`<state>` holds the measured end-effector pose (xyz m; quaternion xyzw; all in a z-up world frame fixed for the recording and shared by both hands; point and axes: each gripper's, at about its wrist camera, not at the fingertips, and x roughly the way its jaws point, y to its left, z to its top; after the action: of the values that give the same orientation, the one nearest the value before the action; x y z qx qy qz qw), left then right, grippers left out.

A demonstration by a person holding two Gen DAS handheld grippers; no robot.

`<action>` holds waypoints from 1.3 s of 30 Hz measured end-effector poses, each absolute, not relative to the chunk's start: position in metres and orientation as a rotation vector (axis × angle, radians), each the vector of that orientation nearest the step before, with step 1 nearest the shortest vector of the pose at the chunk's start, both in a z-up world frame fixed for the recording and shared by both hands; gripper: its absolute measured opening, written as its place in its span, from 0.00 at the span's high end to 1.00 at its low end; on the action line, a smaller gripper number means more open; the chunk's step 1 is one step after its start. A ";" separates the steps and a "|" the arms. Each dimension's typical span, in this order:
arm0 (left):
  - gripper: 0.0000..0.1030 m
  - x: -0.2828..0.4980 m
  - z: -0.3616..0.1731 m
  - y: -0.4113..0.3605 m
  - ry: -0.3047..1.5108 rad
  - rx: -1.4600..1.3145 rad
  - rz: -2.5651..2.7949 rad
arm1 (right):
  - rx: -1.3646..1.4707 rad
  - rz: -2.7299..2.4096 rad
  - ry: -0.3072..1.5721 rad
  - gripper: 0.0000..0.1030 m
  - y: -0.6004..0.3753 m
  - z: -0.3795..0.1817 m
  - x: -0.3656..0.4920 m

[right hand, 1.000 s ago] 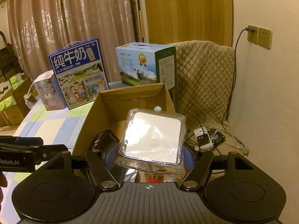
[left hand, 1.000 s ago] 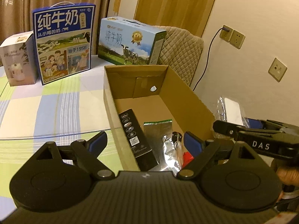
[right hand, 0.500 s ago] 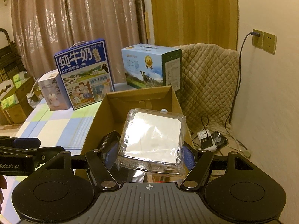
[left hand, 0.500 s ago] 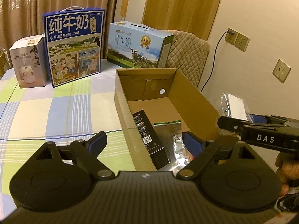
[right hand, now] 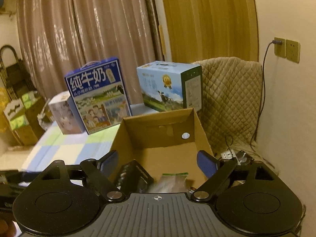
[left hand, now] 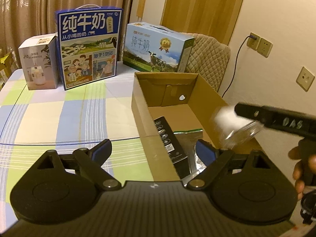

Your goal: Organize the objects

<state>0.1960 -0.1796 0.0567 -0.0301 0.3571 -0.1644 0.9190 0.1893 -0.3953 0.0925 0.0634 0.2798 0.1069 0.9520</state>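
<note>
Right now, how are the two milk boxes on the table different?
The dark blue box stands tall and upright; the light blue box lies long and low. The dark blue box shows a cartoon family; the light blue box shows a cow on grass and a gold medal. Both have handles on top.

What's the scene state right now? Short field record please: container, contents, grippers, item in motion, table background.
container: open cardboard box on checked tablecloth
contents: black carton, silver foil pouch
left gripper: open, empty
right gripper: jaws just opened, nothing between them
item in motion: clear-wrapped white packet, blurred, at box's right wall below the right gripper
background: two milk cartons, humidifier box
</note>
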 end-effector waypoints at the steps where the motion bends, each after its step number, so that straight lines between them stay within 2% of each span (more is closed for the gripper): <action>1: 0.12 0.196 0.056 -0.178 0.734 -0.062 -0.334 | 0.129 0.203 0.577 0.18 -0.396 0.092 0.189; 9: 0.06 0.187 0.052 -0.170 0.733 -0.045 -0.289 | 0.149 0.180 0.658 0.18 -0.399 0.080 0.168; 12: 0.01 0.179 0.052 -0.168 0.723 -0.030 -0.281 | 0.143 0.181 0.679 0.18 -0.396 0.080 0.158; 27: 0.01 0.128 0.065 -0.141 0.698 -0.034 -0.233 | 0.107 0.199 0.757 0.18 -0.378 0.080 0.100; 39: 0.01 0.083 0.055 -0.131 0.783 -0.047 -0.229 | 0.063 0.218 0.792 0.18 -0.367 0.077 0.055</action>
<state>0.0833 -0.1309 0.0546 -0.0227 0.3808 -0.1114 0.9176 0.0550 -0.3669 0.0767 0.0304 0.3851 0.1061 0.9163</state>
